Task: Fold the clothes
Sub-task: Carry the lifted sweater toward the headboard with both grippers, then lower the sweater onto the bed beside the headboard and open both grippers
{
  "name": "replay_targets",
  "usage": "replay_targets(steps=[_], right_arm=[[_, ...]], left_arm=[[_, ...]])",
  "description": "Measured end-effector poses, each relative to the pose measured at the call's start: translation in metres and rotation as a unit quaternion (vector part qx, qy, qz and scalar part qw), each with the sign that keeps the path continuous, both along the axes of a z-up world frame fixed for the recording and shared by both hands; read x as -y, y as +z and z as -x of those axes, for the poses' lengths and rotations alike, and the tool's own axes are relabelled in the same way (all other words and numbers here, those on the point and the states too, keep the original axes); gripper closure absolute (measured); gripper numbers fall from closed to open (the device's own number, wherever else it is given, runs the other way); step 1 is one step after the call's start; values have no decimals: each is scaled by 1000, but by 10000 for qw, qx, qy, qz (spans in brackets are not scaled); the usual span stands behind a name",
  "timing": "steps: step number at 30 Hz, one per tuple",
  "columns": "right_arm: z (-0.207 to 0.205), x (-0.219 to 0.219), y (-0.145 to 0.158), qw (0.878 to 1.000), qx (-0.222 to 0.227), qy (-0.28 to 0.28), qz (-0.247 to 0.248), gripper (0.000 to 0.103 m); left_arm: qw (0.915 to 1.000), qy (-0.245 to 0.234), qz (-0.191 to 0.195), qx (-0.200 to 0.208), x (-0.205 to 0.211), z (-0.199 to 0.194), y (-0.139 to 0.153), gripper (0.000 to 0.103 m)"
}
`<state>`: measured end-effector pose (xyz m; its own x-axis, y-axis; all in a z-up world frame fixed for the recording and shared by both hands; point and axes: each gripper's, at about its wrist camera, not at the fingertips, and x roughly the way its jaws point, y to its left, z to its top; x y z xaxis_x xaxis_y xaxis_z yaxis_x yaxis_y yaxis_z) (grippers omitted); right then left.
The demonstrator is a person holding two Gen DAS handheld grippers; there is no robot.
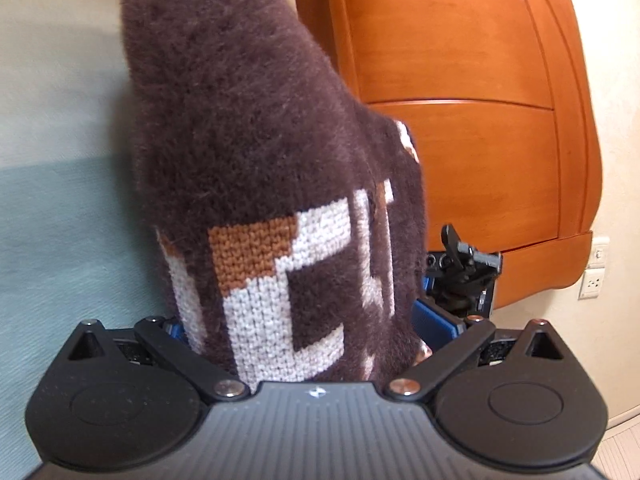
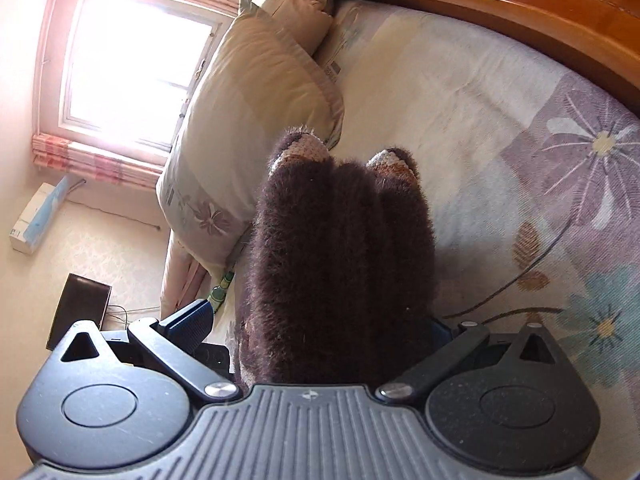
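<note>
Sweater: the fuzzy brown sweater (image 1: 256,152) is hanging in the air above the bed (image 2: 460,92), bunched into thick folds, with its white and orange knitted pattern facing the left wrist view.
Left gripper: the left gripper (image 1: 304,340) is pinching the patterned part of the sweater between its jaws; cloth is filling the whole gap, so the jaws are standing fairly wide around a thick bundle.
Right gripper: the right gripper (image 2: 320,332) is gripping a fat roll of the brown fuzz, and its blue fingers (image 2: 192,316) are spreading around it.
Landmark: the pillow (image 2: 256,92) is lying on the bed beyond the sweater, toward the window (image 2: 132,68).
Risk of slipping: the fuzzy knit is looking slick and bulky, so a layer may be sliding out of either grip if the hold is shallow.
Risk of a crooked fold: both grips are holding bunched cloth rather than clean edges, so the sweater is likely coming down on the bed twisted or creased.
Risk of snagging: loose fibres could be catching in the finger hinges.
</note>
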<state>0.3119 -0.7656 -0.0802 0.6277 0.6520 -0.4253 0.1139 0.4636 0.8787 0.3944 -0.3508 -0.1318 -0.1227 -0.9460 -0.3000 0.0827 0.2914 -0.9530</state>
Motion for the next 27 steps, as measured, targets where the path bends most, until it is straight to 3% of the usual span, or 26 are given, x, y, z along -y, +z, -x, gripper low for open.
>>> replay_targets(steps=[8, 11, 15, 19, 21, 22, 27], right_arm=[[5, 23, -32, 9993, -256, -272, 42, 0], [16, 26, -19, 9981, -139, -528, 271, 0], [39, 6, 23, 9928, 183, -565, 1041, 0], [58, -43, 73, 9742, 799, -445, 2063, 0], [65, -77, 90, 9565, 1279, -343, 2600, 0], [68, -93, 92, 9469, 1467, -253, 2851, 0], [71, -128, 51, 9281, 1308, 285, 3475, 0]], left_arm=[[10000, 77, -34, -35, -32, 14, -2, 2], [9994, 118, -239, 205, -53, 21, 10, 2], [9934, 257, -618, 937, -90, 37, 36, 2], [9779, 475, -1242, 1615, -83, 33, 65, 1], [9769, 562, -1331, 1572, -84, 40, 70, 1], [9778, 606, -1329, 1502, -91, 41, 67, 1], [9800, 731, -1382, 1231, -117, 49, 50, 1]])
